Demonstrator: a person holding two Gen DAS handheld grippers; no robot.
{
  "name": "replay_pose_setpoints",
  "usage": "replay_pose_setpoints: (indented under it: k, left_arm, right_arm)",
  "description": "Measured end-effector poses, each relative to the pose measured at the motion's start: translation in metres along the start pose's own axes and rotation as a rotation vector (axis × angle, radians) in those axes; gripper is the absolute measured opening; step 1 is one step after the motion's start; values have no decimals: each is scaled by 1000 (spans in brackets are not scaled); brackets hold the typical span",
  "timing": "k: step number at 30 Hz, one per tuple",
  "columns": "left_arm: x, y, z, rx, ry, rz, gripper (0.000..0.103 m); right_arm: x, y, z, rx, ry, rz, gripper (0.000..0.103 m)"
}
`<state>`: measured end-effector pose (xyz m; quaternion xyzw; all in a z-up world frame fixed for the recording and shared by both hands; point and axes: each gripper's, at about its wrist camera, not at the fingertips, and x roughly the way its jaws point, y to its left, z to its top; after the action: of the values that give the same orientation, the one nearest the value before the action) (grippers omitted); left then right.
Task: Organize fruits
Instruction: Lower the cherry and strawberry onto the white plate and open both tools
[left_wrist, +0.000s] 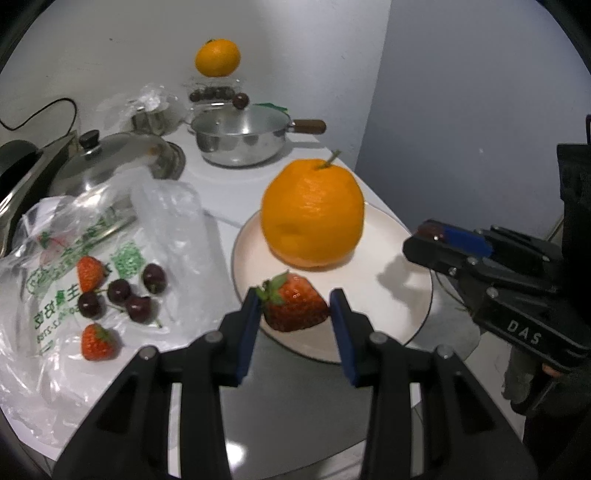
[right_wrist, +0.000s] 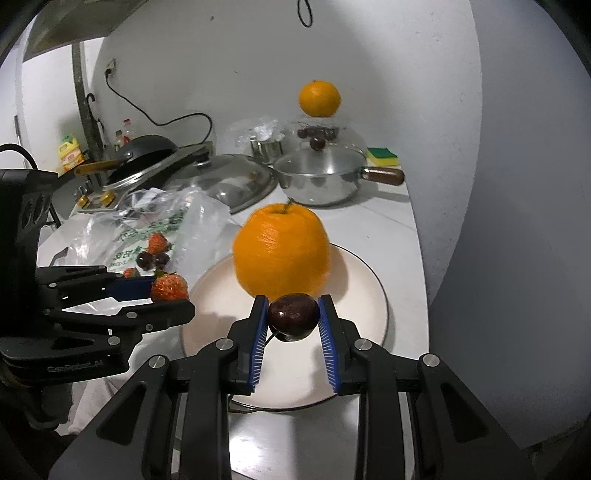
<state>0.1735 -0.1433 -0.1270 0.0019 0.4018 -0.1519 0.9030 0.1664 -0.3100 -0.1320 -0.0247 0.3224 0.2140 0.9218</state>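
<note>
My left hand-held gripper hides the lower part of the red strawberry; the print on the clear plastic bag is too blurred to read.

- White counter spreads ahead of the jaws.
- Pale wall stands beyond, grey-blue wall right of them.
- Wall socket with black cord far left.

**White counter, crowded at the left**

The counter fills the frame's middle. On it: a plate at centre, a plastic bag at lower left, a lid at left, a pot above centre, a sponge upper right.
</note>
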Motion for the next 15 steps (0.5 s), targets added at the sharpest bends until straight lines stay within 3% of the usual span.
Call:
replay_pose_setpoints:
  k: [15]
  left_arm:
    - [46,-35,5,32,70,-63,39]
  right_arm:
    - [26,-40,-3,14,29,-5,29]
